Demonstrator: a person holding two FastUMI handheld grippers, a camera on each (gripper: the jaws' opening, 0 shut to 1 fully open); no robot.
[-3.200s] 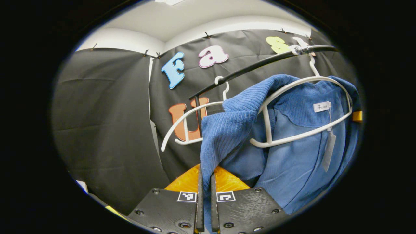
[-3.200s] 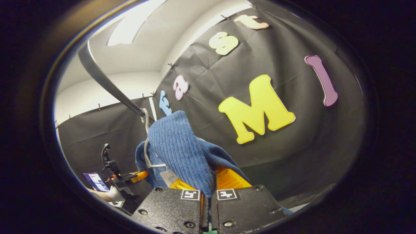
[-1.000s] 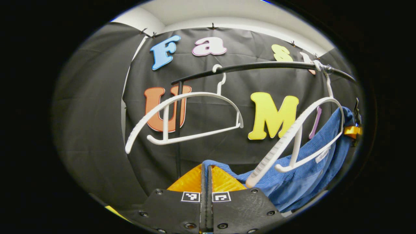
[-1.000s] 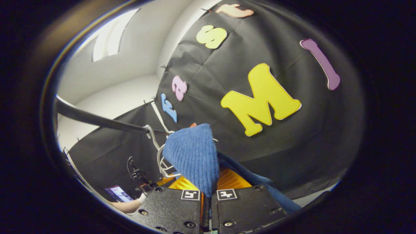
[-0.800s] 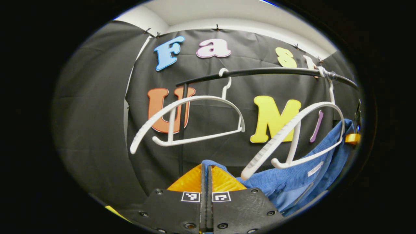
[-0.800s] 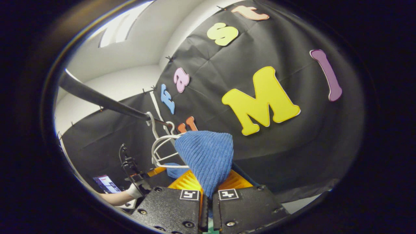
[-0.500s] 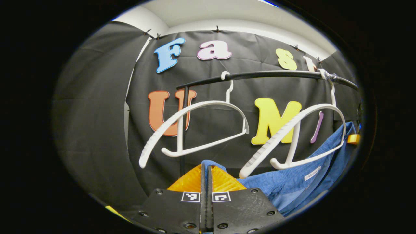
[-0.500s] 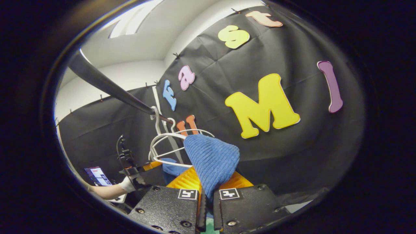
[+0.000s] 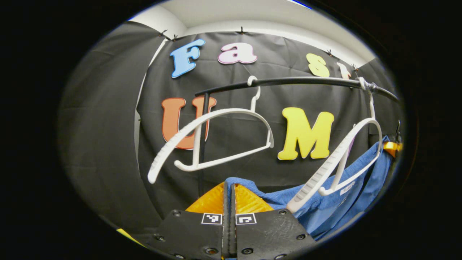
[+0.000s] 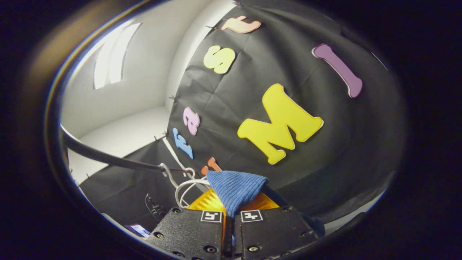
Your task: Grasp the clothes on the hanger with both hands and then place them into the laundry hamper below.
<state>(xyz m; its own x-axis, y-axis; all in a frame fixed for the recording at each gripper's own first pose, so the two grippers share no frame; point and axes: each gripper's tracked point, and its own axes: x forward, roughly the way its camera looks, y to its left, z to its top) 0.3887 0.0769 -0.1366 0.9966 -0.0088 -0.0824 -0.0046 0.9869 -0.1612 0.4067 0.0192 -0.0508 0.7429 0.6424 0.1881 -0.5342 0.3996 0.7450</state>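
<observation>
Pinching a fold of the blue ribbed knit garment (image 9: 317,207), the left hand-held gripper (image 9: 229,202) has its two fingers pressed together on the cloth at the bottom of the left gripper view. From that fold the garment stretches away to the right, hanging slack below the nearer white plastic hanger (image 9: 339,159), whose lower end lies against the fabric. In the right gripper view, the right hand-held gripper (image 10: 229,216) is likewise clamped on the garment (image 10: 234,187), a ribbed fold bunching up just above its fingers. Farther back in the left gripper view, a second white plastic hanger (image 9: 213,139) hangs bare. Both hangers hook over the black metal clothes rail (image 9: 299,81), which runs across in front of the black cloth booth wall (image 9: 104,126).
</observation>
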